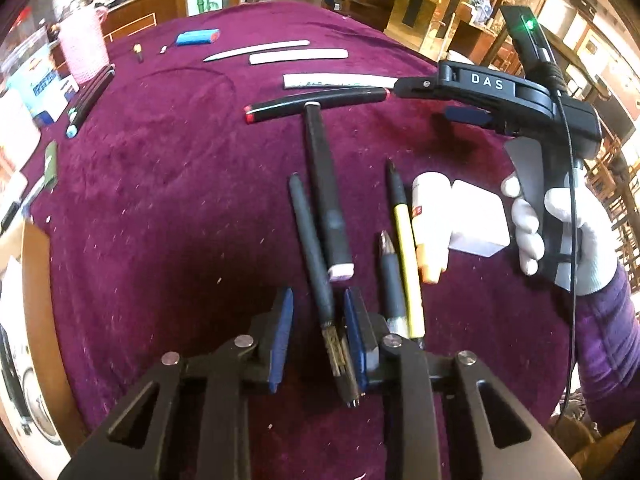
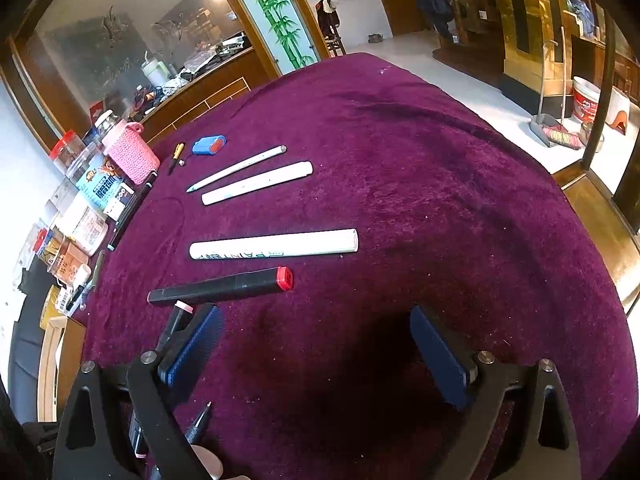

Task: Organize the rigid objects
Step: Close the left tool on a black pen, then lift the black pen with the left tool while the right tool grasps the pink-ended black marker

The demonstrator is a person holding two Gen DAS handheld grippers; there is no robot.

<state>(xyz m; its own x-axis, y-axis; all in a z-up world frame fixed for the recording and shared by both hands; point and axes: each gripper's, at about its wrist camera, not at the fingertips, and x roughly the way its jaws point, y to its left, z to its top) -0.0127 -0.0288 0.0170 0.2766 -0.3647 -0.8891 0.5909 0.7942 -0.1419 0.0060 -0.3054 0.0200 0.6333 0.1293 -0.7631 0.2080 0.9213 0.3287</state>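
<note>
A row of pens lies on the purple cloth: a black marker with red ends [image 1: 316,106] [image 2: 220,289], a white paint marker [image 1: 336,81] [image 2: 274,244], and two white pens [image 2: 256,182] farther back. Nearer, a long black marker with a pink end [image 1: 326,196], a dark grey pen [image 1: 312,248], a grey pen [image 1: 390,276], a yellow pen [image 1: 406,248], a white bottle [image 1: 432,224] and a white block [image 1: 478,218] lie together. My left gripper [image 1: 318,338] is open astride the dark grey pen's near end. My right gripper [image 2: 316,356] [image 1: 468,114] is open and empty, hovering near the black marker.
A blue case [image 1: 198,37] [image 2: 209,145] and a small pen [image 2: 176,157] lie at the back. A pink knitted holder [image 1: 84,46] [image 2: 132,152], jars and boxes [image 2: 86,216] crowd the left edge. The table edge drops to the floor on the right [image 2: 592,240].
</note>
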